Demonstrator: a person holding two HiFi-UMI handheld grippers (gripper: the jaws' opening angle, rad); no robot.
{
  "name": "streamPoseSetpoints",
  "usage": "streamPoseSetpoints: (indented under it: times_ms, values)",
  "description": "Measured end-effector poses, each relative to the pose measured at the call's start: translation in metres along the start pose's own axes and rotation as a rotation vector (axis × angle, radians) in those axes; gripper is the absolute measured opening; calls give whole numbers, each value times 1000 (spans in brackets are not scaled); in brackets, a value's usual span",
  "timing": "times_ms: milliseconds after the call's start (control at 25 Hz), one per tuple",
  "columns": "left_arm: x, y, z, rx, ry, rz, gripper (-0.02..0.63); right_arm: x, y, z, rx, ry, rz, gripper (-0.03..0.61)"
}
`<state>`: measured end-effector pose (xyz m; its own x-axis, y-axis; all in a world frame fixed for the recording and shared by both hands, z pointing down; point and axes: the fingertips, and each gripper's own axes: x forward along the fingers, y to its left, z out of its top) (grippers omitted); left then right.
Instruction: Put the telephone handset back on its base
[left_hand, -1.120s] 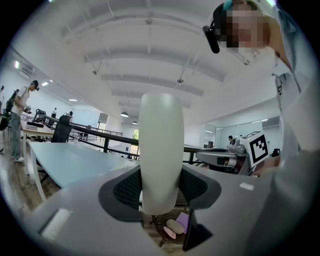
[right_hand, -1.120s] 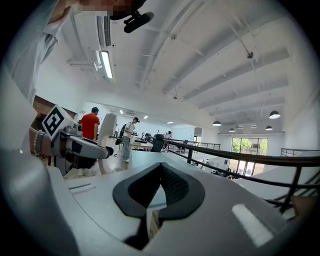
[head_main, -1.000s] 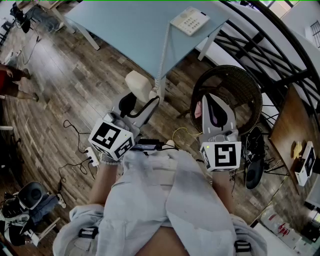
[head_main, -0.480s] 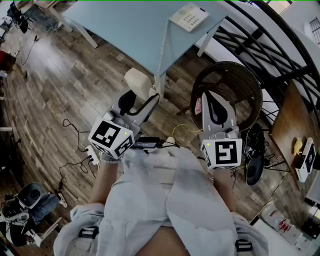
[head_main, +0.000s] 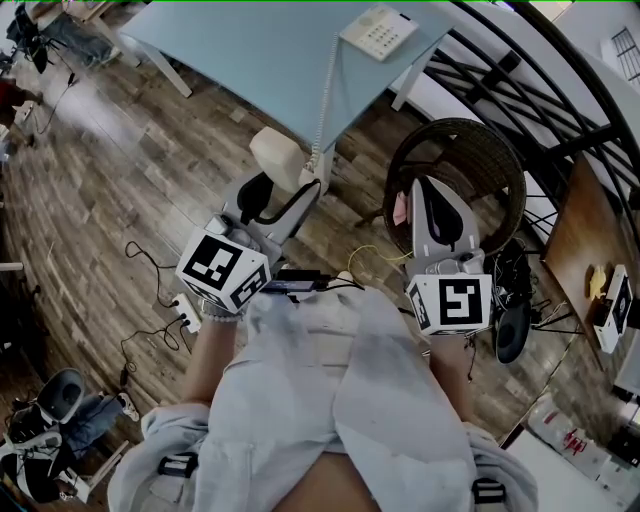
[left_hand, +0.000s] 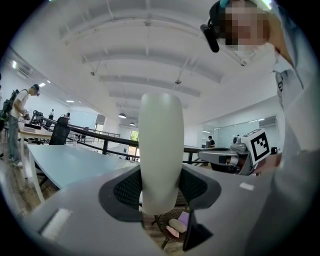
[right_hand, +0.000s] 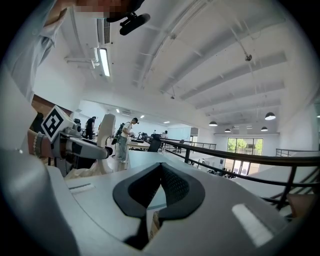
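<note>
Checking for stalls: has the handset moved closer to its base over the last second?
No. The handset keeps the same gap to the near corner of the table, no closer to the base.

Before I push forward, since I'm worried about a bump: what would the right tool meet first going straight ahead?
Probably the light-blue table, near its edge: the right tool aims over the wicker basket toward it. Height is unclear, so it might skim above the table's top.
</note>
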<state>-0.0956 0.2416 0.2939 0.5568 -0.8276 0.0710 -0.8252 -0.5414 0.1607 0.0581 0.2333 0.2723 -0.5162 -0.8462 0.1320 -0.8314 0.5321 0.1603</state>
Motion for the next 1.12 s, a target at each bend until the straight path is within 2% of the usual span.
streamPoseSetpoints:
  times_ms: [600,1120]
  values:
    - [-19,11,-2,13,-5,-32,210,-6,27,4,-23,-1,-30,7]
    - [9,32,6,23,-31,-13,210,26,5,6,-31,-24,-30,7]
